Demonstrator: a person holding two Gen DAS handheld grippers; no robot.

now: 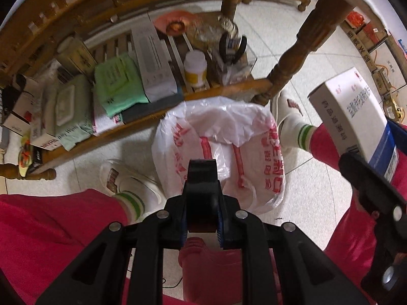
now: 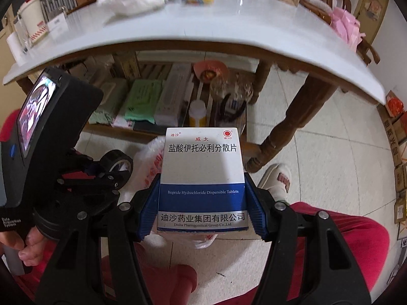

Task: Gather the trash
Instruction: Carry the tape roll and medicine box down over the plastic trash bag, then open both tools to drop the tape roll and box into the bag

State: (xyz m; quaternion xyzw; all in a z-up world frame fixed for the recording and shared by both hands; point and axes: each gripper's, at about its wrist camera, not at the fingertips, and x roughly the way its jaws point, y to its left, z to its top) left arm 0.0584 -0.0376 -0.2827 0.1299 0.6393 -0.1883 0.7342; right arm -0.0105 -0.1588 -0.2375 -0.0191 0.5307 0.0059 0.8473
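Gripping: right hand-held gripper (image 2: pixel 201 208), both blue pads pressed on the sides of one medicine box (image 2: pixel 202 175)
Left hand-held gripper (image 1: pixel 202 178): jaws drawn together, nothing seen between them, pointing down over the bag
Count: two hand-held grippers, one medicine box, one white plastic bag (image 1: pixel 221 150) with red print
Box position: white and blue, its white end standing out past the fingertips, above and to the right of the bag in the left wrist view
Bag: mouth open, on the tiled floor (image 1: pixel 313 193) between two slippered feet
Beyond: wooden worktop (image 2: pixel 229 40), its lower shelf (image 1: pixel 152 111) crowded with packets and a bottle
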